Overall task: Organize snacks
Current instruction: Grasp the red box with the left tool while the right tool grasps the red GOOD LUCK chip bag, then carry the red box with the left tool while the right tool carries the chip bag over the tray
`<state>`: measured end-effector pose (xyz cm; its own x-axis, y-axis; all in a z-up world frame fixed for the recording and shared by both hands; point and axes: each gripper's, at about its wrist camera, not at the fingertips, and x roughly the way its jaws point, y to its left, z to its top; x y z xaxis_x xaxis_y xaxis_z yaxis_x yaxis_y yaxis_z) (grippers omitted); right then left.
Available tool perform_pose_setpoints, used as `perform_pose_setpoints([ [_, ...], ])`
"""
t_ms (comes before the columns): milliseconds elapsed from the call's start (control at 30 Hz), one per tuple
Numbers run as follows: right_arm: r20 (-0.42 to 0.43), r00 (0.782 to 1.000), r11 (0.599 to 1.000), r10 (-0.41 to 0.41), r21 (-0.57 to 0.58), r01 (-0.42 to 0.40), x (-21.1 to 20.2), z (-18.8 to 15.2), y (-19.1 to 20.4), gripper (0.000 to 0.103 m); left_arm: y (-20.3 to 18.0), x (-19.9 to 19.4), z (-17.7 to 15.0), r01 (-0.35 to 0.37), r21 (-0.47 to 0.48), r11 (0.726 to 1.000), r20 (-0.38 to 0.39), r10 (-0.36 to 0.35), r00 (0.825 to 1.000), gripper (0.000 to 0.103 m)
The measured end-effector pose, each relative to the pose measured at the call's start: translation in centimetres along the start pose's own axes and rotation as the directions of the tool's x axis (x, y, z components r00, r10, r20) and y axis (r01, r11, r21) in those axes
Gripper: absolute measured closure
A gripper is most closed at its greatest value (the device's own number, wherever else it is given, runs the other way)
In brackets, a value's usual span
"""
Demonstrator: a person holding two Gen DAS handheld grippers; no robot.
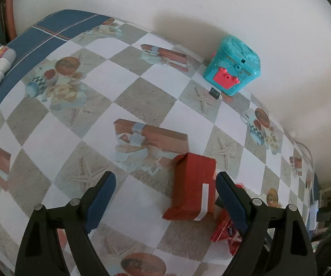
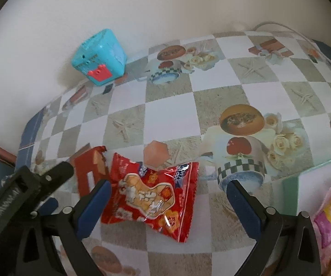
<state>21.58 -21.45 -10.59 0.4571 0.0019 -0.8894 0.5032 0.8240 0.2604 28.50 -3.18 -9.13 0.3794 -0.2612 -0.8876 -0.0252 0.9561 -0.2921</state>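
A red snack box [image 1: 194,188] is seen lying on the checked worktop [image 1: 142,96], between the spread fingers of the left gripper [image 1: 165,197] but touched by neither pad, so nothing is grasped. Just to its right, a red popcorn bag [image 2: 151,195] is found flat on the worktop, under the right gripper [image 2: 166,204], whose jaws are likewise spread and empty. A turquoise toy box [image 2: 98,57] is placed far back against the wall.
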Motion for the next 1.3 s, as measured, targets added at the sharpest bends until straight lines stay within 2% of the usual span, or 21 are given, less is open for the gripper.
perform_pose_setpoints([
  [133,0.025,0.999,0.999,-0.041,-0.015,0.042,0.0,0.0,-0.3,0.019,-1.2,1.0,-0.1,-0.001,0.044,0.999,-0.007,0.001,1.0,0.014],
  [200,0.026,0.999,0.999,-0.034,-0.004,0.034,-0.2,0.0,-0.7,0.024,-1.9,1.6,-0.3,-0.003,0.062,0.998,-0.018,0.004,1.0,0.014],
  [300,0.032,0.999,0.999,-0.043,0.002,0.043,-0.4,0.1,-1.2,0.037,-2.9,2.1,-0.8,-0.023,0.101,0.995,-0.022,0.026,0.999,0.014],
  [333,0.029,0.998,0.998,-0.056,-0.002,0.056,-0.4,0.1,-1.4,0.044,-3.2,2.1,-0.9,-0.033,0.112,0.993,-0.02,0.036,0.999,0.017],
  [400,0.035,0.996,0.996,-0.085,-0.014,0.085,-0.4,0.2,-1.4,0.051,-3.5,2.2,-1.1,-0.057,0.132,0.99,-0.016,0.059,0.998,0.034],
  [467,0.037,0.996,0.996,-0.087,-0.017,0.087,-0.4,0.2,-1.6,0.051,-3.8,2.2,-1.2,-0.083,0.153,0.985,-0.009,0.085,0.996,0.052],
  [533,0.036,0.995,0.995,-0.091,-0.024,0.092,-0.5,0.1,-1.6,0.053,-4.0,2.1,-1.3,-0.099,0.168,0.981,-0.006,0.101,0.995,0.06],
  [833,0.006,0.995,0.995,-0.1,-0.03,0.1,-2.4,-0.6,-1.5,0.055,-3.0,0.2,-1.7,-0.114,0.128,0.985,-0.051,0.121,0.991,0.061],
  [1033,0.022,0.995,0.995,-0.097,-0.026,0.097,-6.5,-1.4,-1.0,0.055,-2.7,-4.2,-2.2,-0.09,0.079,0.993,-0.041,0.093,0.995,0.061],
  [1300,0.073,0.993,0.996,-0.089,0.004,0.089,-12.8,-2.9,-1.8,0.055,-4.9,-10.8,-5.1,-0.112,0.181,0.977,0.039,0.107,0.993,0.061],
])
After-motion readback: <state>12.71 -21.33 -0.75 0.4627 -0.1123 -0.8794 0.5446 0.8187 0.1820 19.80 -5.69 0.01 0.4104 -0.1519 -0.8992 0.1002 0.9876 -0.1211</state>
